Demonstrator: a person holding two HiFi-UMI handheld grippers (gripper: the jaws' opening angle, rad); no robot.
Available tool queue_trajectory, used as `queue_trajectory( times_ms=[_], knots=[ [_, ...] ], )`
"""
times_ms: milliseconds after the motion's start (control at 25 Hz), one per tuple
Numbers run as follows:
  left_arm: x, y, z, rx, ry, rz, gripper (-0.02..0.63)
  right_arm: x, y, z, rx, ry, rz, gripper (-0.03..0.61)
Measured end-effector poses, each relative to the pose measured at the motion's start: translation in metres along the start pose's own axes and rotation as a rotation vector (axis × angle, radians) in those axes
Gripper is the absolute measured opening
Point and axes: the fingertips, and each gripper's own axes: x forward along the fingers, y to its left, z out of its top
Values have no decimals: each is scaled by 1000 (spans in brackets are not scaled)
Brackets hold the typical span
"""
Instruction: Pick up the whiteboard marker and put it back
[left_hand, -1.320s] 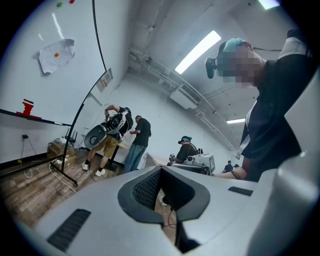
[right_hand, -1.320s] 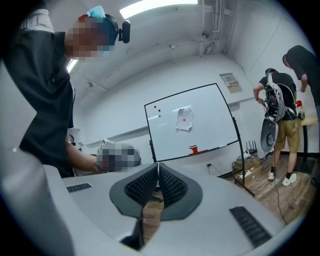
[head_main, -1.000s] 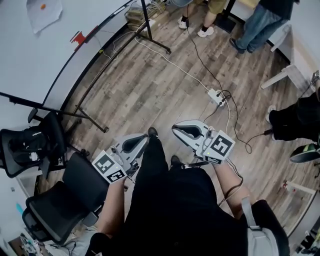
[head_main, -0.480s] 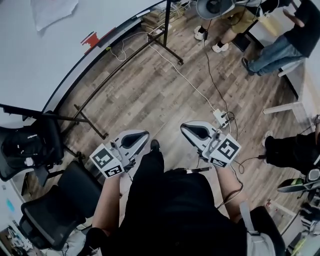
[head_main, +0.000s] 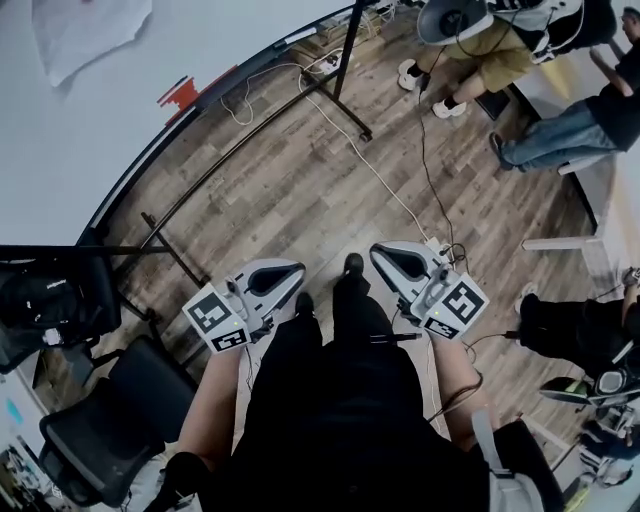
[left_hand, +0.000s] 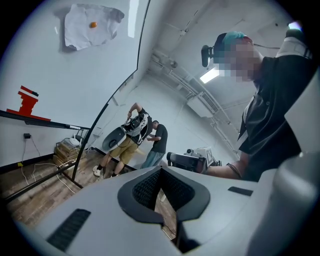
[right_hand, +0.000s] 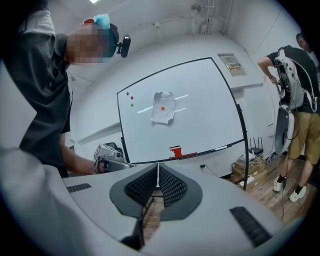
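So the person is just standing there on the wood floor (head_main: 290, 190) with a gripper in each hand, both held out low in front of their legs and a little apart. The left gripper (head_main: 296, 267) has its jaws pressed together at the tips with nothing between them, and it's the same for the right gripper (head_main: 376, 250): pads closed up, nothing caught in there. The right one is aimed at the whiteboard (right_hand: 200, 115), which is well away across the room on its stand. There's a crumpled sheet of paper (right_hand: 163, 107) stuck near the middle of the board with an orange dot on it, plus three small dots up by the top left corner. Down on the board's bottom ledge sits a red block (right_hand: 175, 151), and a bit to the right of it, on the same ledge, lies a thin pale stick (right_hand: 223, 148) that looks like the whiteboard marker, though it's honestly too tiny to swear to. Either way neither gripper is anywhere close to it. A white cable (head_main: 370, 170) snakes over the floor from the board's foot toward the person. There's a black office chair (head_main: 110, 420) off to their left, and someone in khaki shorts (right_hand: 295, 130) is standing off to the board's right, near a stack of boxes (right_hand: 247, 167) on the floor.
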Motion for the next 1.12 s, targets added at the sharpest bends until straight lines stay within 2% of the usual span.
queue_trajectory(
  times_ms=[320,560,760,960,1120],
  knots=[
    [56,73,39,8,-7,92,11,31,-92,27,-17,-31,76,21],
    [116,125,104,74,-51,169,11,45,-170,78,-96,-44,163,21],
    [167,148,132,74,-75,200,11,49,-225,88,-100,-25,223,21],
    [179,170,135,60,-50,225,11,72,-252,94,-94,-48,253,21],
    [179,200,144,53,-82,251,11,96,-266,93,-120,-18,278,21]
  ],
)
